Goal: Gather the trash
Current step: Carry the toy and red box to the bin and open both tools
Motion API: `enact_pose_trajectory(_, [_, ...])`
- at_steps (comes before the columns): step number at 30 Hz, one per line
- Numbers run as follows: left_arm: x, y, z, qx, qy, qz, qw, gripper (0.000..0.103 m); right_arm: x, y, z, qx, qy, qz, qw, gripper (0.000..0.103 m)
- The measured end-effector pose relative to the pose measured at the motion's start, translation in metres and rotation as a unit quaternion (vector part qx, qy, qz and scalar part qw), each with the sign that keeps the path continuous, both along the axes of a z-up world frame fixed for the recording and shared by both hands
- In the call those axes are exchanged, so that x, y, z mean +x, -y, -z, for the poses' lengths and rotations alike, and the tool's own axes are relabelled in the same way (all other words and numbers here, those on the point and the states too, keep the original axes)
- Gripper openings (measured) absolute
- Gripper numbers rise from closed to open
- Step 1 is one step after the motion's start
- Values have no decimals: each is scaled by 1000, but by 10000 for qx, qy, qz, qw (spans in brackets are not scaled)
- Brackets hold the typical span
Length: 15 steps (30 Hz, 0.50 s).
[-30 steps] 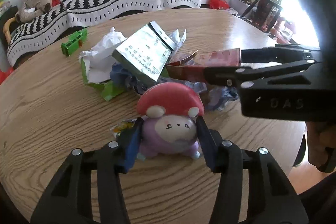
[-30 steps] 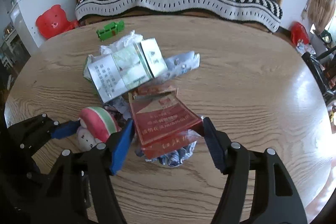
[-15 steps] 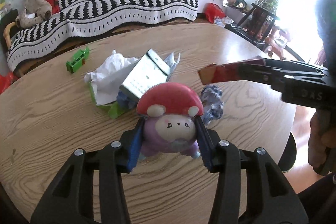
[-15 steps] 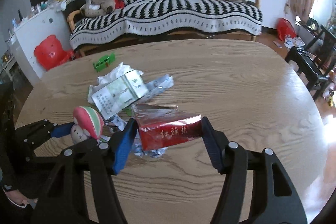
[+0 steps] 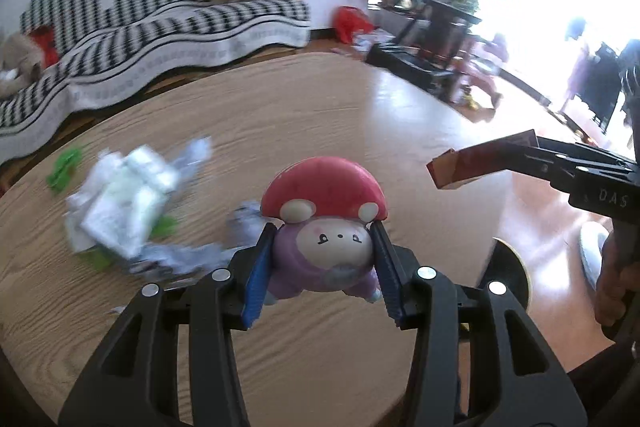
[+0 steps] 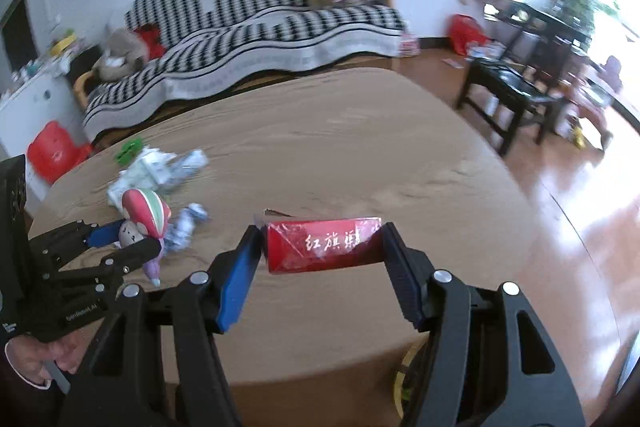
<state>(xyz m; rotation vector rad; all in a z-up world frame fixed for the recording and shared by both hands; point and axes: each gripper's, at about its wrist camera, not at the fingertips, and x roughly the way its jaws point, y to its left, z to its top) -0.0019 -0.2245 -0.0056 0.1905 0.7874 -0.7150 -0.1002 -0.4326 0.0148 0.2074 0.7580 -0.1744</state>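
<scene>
writing: red pack (image 6: 323, 246) has white Chinese characters on the front, looks like 红旗渠. right gripper body says "DAS" in the left cam, rest unreadable. small label on the left gripper body in the right cam, too blurry to read tbh

red pack: cigarette-type box, glossy red w/ clear wrap, top flap torn open, a bit crumpled. held off the table (image 6: 360, 155) near its right edge

right gripper (image 6: 322, 269): clamped on the red pack, blue pads on both short ends, pack sits sideways btwn them

left gripper (image 5: 322, 269): closed around a mushroom toy (image 5: 324, 223), pads pressed on its purple body. red cap w/ cream spots, pale face, lifted off the table

trash pile (image 5: 124, 203): crumpled white/silver wrappers + green bits, on the table toward its left edge, blurry. one crumpled silver-blue wrapper (image 6: 188, 227) lies apart from the pile, closer to the toy

green thing (image 5: 64, 167): small, near the far left edge, just beyond the pile

bg: black/white striped sofa (image 6: 256, 39) behind the table
</scene>
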Motion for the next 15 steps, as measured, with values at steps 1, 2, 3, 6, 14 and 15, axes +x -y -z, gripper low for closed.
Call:
enact_pose_trajectory(1, [-6, 10, 0, -14, 6, 111, 9999, 46, -12, 13, 0, 16, -5, 115, 9999, 60])
enact_pose_trajectory(2, [-12, 21, 0, -29, 12, 227, 9997, 46, -25, 26, 1, 33, -21, 226, 9997, 60])
enact_pose_trajectory(3, [-21, 37, 0, -33, 12, 386, 9992, 46, -35, 36, 1, 43, -22, 317, 9995, 60])
enact_pose_trajectory(6, [-48, 75, 4, -62, -22, 842, 9964, 46, -76, 74, 6, 63, -82, 701, 9975, 60])
enact_pose_trajectory(14, [-112, 162, 29, -72, -281, 1960, 9802, 46, -164, 151, 40, 280, -449, 1600, 9857, 60])
enact_pose_trajectory(15, [-117, 173, 37, -36, -360, 2078, 9775, 46, -171, 156, 45, 303, -506, 1661, 9843, 60])
